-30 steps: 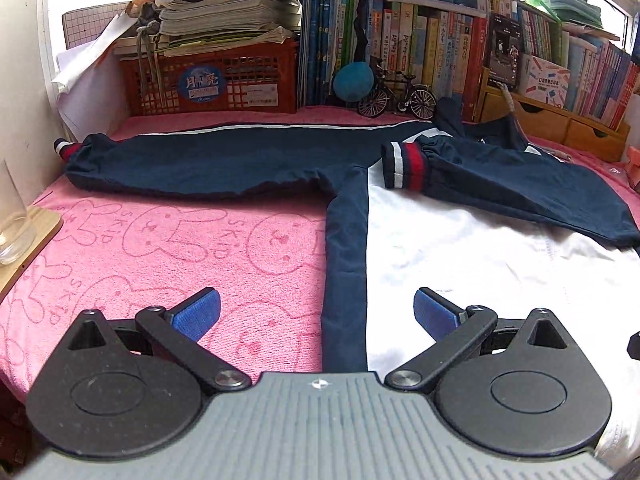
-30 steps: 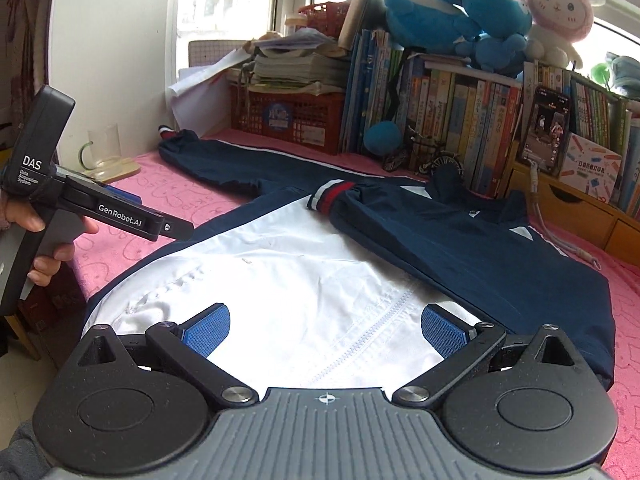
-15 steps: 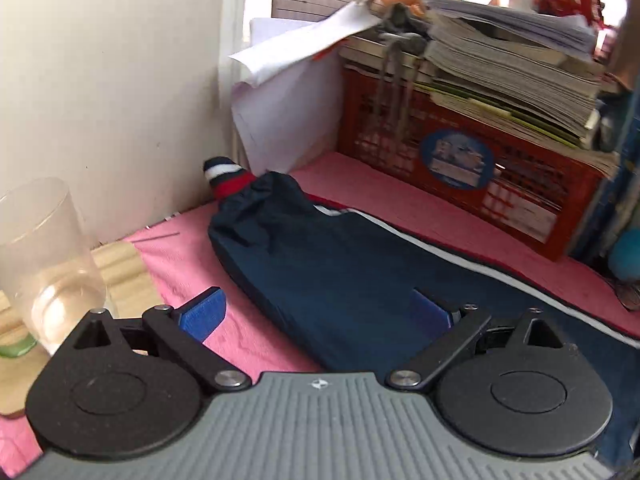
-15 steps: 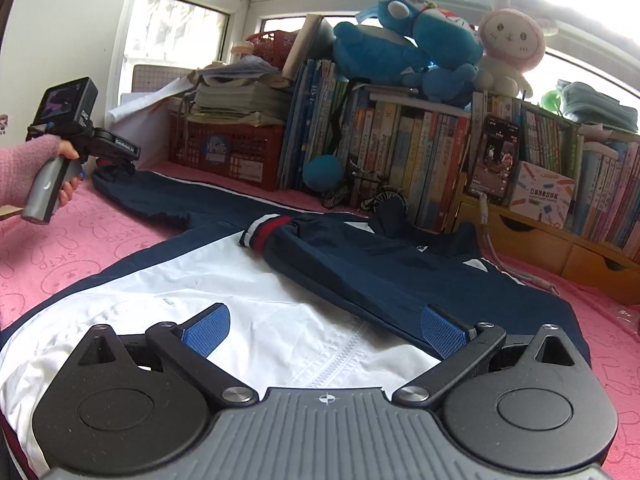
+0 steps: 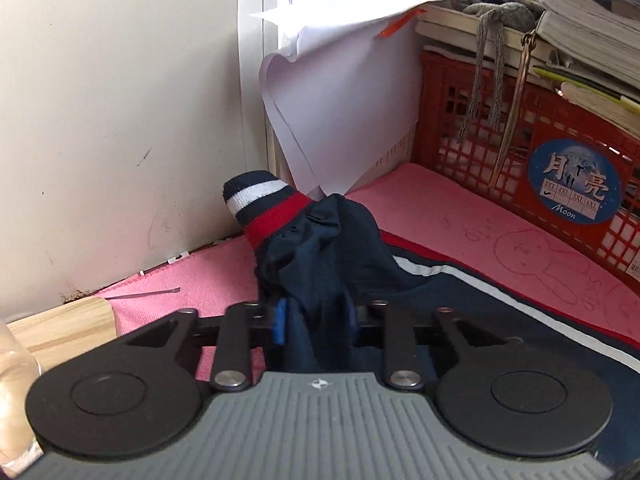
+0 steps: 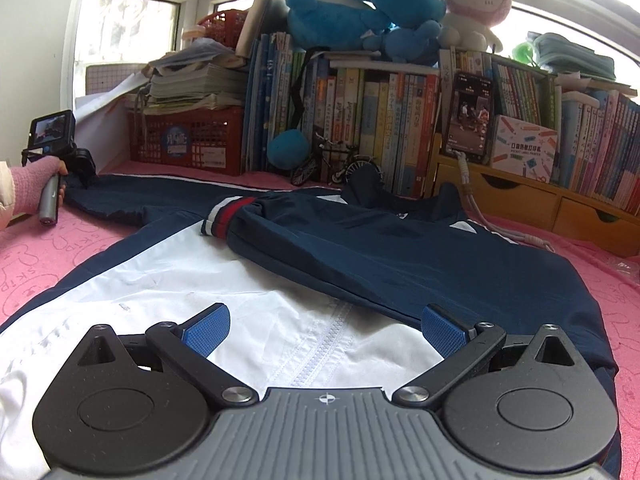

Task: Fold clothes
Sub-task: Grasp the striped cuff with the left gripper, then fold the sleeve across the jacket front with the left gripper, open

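A navy and white jacket [image 6: 248, 280] lies spread on the pink towel [image 6: 36, 256]. One navy sleeve [image 6: 360, 240] is folded across its front, the striped cuff [image 6: 226, 216] near the middle. The other sleeve [image 5: 320, 248] stretches toward the wall and ends in a navy, white and red cuff [image 5: 264, 200]. My left gripper [image 5: 316, 320] is closing, and its blue pads [image 5: 280, 320] press a bunch of that sleeve just behind the cuff. In the right wrist view the left gripper [image 6: 86, 178] is at the far left, held by a hand in a pink sleeve [image 6: 32, 188]. My right gripper [image 6: 324, 320] hovers open over the white front panel, holding nothing.
A red crate [image 5: 520, 168] loaded with books and loose white paper [image 5: 340, 100] stand just behind the cuff, against the wall. A glass [image 5: 12, 400] sits on a wooden board [image 5: 60, 332] at the left. Bookshelves [image 6: 400, 120], plush toys and a model bicycle [image 6: 336, 160] line the back.
The left gripper travelled left along the outstretched sleeve to its cuff end and closed on the fabric. The right gripper sank a little over the white panel and stayed open.
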Available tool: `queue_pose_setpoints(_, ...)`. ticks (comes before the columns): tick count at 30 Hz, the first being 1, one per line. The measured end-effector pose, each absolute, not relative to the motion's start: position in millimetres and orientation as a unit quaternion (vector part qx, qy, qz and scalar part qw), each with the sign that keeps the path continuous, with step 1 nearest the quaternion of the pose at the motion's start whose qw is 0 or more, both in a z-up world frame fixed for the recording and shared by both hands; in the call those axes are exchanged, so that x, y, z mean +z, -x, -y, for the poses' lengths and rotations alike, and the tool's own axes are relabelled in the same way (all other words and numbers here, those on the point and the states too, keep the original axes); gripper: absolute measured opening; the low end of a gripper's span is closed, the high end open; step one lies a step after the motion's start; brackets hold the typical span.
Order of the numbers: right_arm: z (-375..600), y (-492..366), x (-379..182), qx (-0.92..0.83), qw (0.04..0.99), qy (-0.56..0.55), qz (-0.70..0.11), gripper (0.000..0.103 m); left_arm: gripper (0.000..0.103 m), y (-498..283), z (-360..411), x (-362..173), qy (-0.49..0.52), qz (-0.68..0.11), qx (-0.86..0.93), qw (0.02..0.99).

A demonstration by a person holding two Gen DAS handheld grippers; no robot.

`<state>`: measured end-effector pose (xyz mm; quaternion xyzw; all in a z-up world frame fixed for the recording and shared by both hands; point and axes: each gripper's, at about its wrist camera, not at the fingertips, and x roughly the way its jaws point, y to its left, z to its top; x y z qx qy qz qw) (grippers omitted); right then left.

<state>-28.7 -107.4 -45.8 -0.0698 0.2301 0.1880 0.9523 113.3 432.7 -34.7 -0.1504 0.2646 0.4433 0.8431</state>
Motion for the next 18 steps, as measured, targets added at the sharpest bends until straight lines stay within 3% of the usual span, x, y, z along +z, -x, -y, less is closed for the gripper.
queue_pose_setpoints(9, 134.4, 18.2, -44.9, 0.166, 0.954, -0.012, -0.25, 0.103, 0.003, -83.3, -338.3, 24.7, 0.133, -0.171, 0.282, 0.934)
queue_pose_setpoints(14, 173.4, 12.9, -37.6, 0.13, 0.953, -0.109, -0.25, 0.103, 0.003, -74.4, -192.0, 64.4, 0.005, -0.111, 0.088, 0.99)
queue_pose_setpoints(18, 224.2, 12.6, -28.3, 0.093, 0.945, -0.197, -0.245, 0.103, 0.004, -72.4, -74.2, 55.8, -0.053, -0.113, -0.057, 0.991)
